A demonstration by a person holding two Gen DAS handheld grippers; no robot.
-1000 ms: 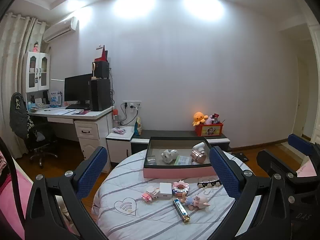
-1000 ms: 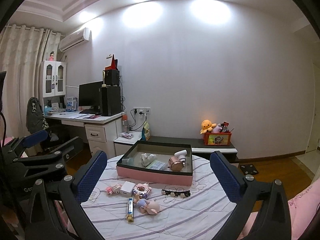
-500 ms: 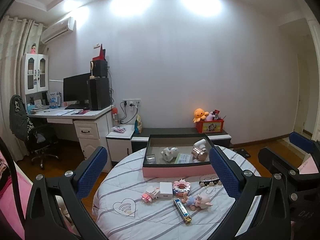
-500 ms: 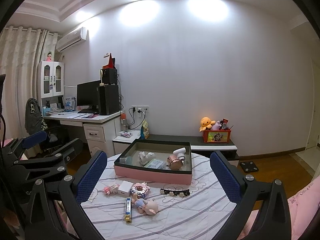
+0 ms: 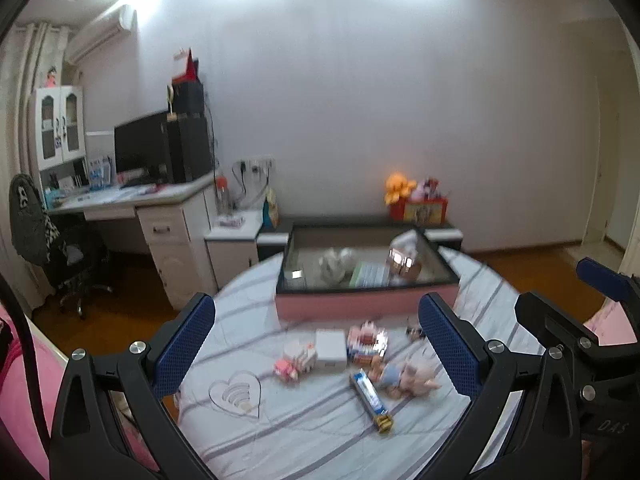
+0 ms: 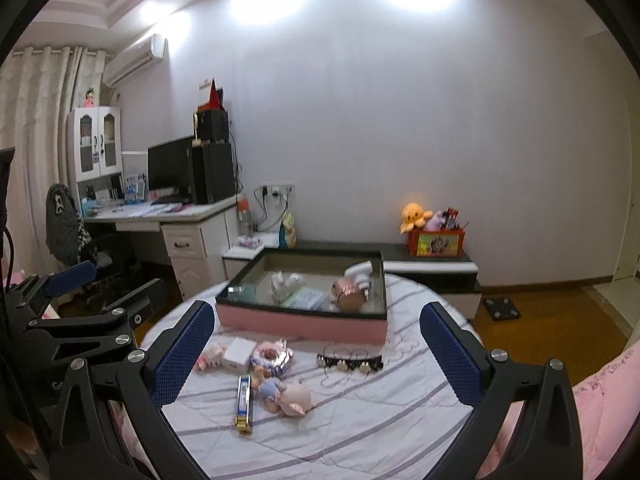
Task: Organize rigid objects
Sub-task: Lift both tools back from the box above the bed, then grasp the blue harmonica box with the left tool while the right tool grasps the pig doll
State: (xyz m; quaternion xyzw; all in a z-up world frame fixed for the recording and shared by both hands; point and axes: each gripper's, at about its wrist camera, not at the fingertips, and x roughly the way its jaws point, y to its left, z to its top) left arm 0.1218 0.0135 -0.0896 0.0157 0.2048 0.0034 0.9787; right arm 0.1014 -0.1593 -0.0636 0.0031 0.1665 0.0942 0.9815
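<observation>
A pink box (image 5: 366,305) with a dark rim stands at the back of the round, striped table (image 5: 304,432); it holds a white figure (image 5: 336,263), a flat packet and a copper-coloured gadget (image 5: 403,260). In front of it lie a white cube (image 5: 331,350), pink block toys (image 5: 294,364), a pig doll (image 5: 406,376), a blue and gold bar (image 5: 371,400) and a black clip strip (image 6: 350,362). My left gripper (image 5: 316,305) hangs open above these items, touching none. My right gripper (image 6: 317,312) is open too, over the pig doll (image 6: 286,394) and the pink box (image 6: 300,326).
A white desk (image 6: 188,216) with a monitor and an office chair (image 6: 66,232) stand at the left. A low dark cabinet (image 6: 432,266) with a red toy box runs along the back wall. Pink bedding (image 6: 600,392) borders the table at the right.
Both grippers have come closer to the table and tipped downward, so the loose items sit higher and larger in view. The left wrist view is now blurred. Nothing on the table has moved.
</observation>
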